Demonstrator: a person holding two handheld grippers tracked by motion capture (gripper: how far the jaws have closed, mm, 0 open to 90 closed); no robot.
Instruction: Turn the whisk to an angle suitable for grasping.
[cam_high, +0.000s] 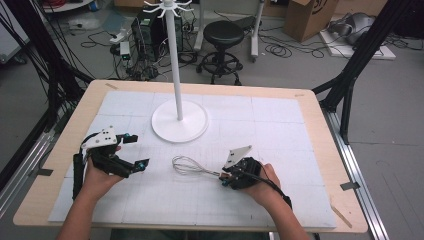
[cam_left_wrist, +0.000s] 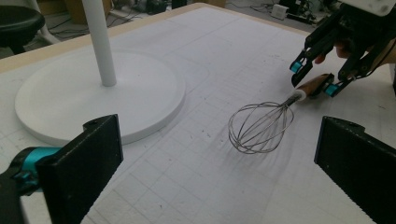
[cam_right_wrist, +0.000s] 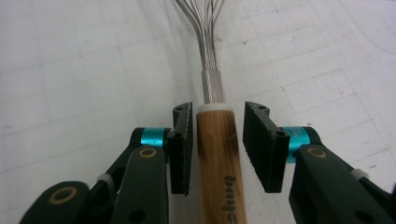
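Observation:
A wire whisk (cam_high: 190, 166) with a wooden handle (cam_right_wrist: 218, 172) lies on the white gridded mat (cam_high: 270, 125), its wire head (cam_left_wrist: 260, 127) pointing left. My right gripper (cam_high: 223, 179) is open. Its jaws stand either side of the handle just behind the white collar, with a narrow gap showing on each side. From the left gripper view, the right gripper (cam_left_wrist: 314, 79) straddles the handle end. My left gripper (cam_high: 137, 150) is open and holds nothing, to the left of the whisk head. Its jaws point toward the whisk, well short of it.
A white stand with a round base (cam_high: 180, 121) and a tall pole (cam_high: 175, 60) with hooks at the top rises at the mat's far middle. The wooden table edge (cam_high: 320, 125) frames the mat. Behind the table are a black stool (cam_high: 223, 35), cables and boxes.

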